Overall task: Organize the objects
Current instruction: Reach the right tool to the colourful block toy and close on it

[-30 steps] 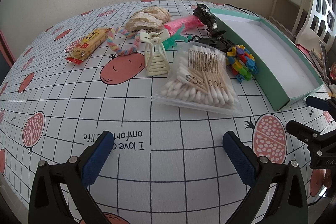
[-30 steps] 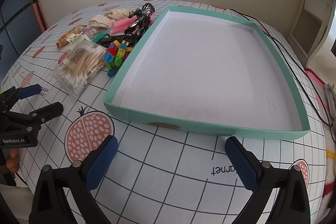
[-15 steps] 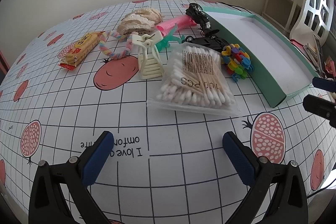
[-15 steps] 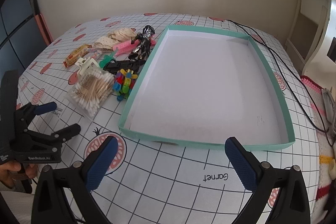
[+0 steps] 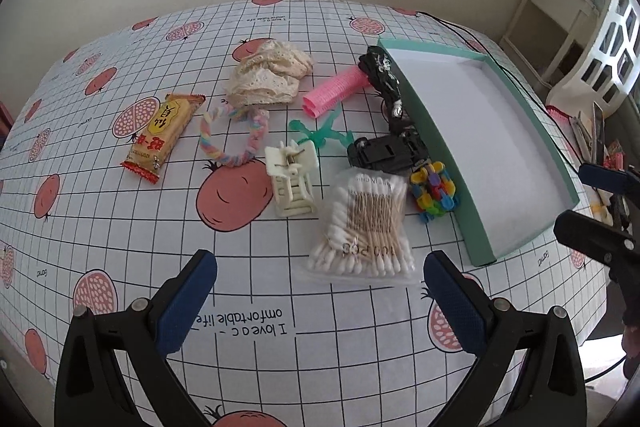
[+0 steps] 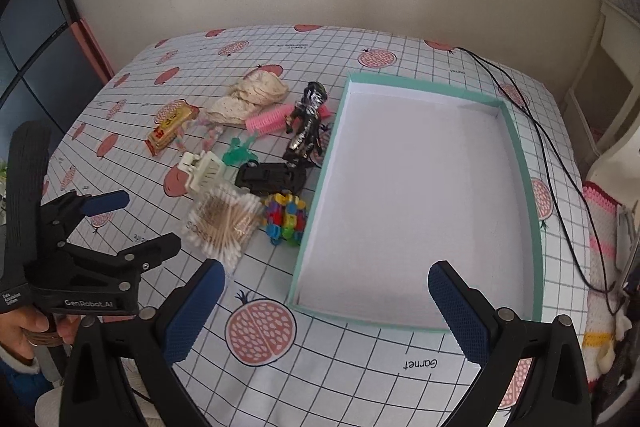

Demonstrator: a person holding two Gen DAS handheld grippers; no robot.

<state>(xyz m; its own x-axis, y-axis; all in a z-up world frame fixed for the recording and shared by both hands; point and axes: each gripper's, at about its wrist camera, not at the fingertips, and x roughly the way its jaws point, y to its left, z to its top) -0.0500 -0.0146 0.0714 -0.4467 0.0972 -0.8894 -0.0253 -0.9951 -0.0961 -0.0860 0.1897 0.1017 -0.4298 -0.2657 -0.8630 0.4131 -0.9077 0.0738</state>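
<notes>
Both claws up off the table, nothing gripped. Left gripper [image 5: 320, 291] jaws spread wide, empty. Right gripper [image 6: 326, 301] same, wide and empty.

Relative to left gripper: cotton swab bag [image 5: 362, 227] lies flat just ahead, between the finger lines, nearest item. Cream hair claw clip [image 5: 292, 179] ahead and slightly left of it, beside the bag. Colourful clip cluster [image 5: 434, 193] ahead-right, touching or nearly touching the teal tray [image 5: 444, 163] wall. Black toy car [image 5: 384, 153] beyond the swabs, against the tray wall. Green plastic figure [image 5: 320, 135], pink hair roller [image 5: 336, 91] and black-silver figurine [image 5: 384, 83] further ahead. Pastel rope ring [image 5: 236, 135] and snack packet [image 5: 164, 137] far ahead-left. Lace cloth [image 5: 268, 75] furthest out.

Relative to right gripper: tray interior is straight ahead, white floor bare. Its near wall sits just past the fingertips. Object pile is ahead-left, all outside the tray on the checked tablecloth [image 6: 360, 367]. Black cable [image 6: 532, 131] runs ahead-right of the tray. A hand [image 6: 24, 327] holds the left gripper's handle at far left.
</notes>
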